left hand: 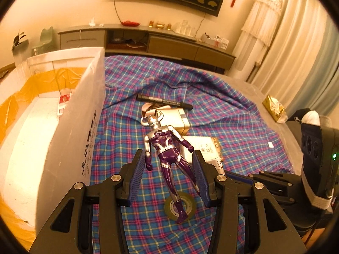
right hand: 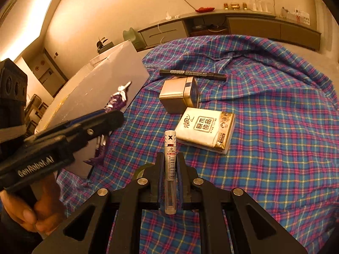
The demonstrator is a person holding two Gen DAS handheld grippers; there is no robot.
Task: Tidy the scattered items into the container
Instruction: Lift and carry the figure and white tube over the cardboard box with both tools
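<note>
Left jaws: the left gripper (left hand: 169,165) spread wide, straddling the purple figure (left hand: 167,158), probably to grip its waist.
Right jaws: the right gripper (right hand: 169,165) clamped on a clear tube (right hand: 170,169), lifted for carrying.
Container: the white box (left hand: 70,131) stands left of the figure.

The box (left hand: 70,131) stands at the left edge of the cloth (left hand: 233,110), a small packet (left hand: 63,103) lying in it. Toward the far edge lies the marker (left hand: 164,101) crosswise; just before it sits the tin (left hand: 173,119), and before that, touching its near corner, the tissue pack (right hand: 206,130). The figure (left hand: 164,156) is left of the tin and pack, between them and the box wall, head toward the far edge. The tape roll (left hand: 180,206) lies on the cloth under the figure's feet. A tube (right hand: 170,169) is near the pack, on its near side. A foil pack (left hand: 274,108) rests beyond the cloth's right edge.
</note>
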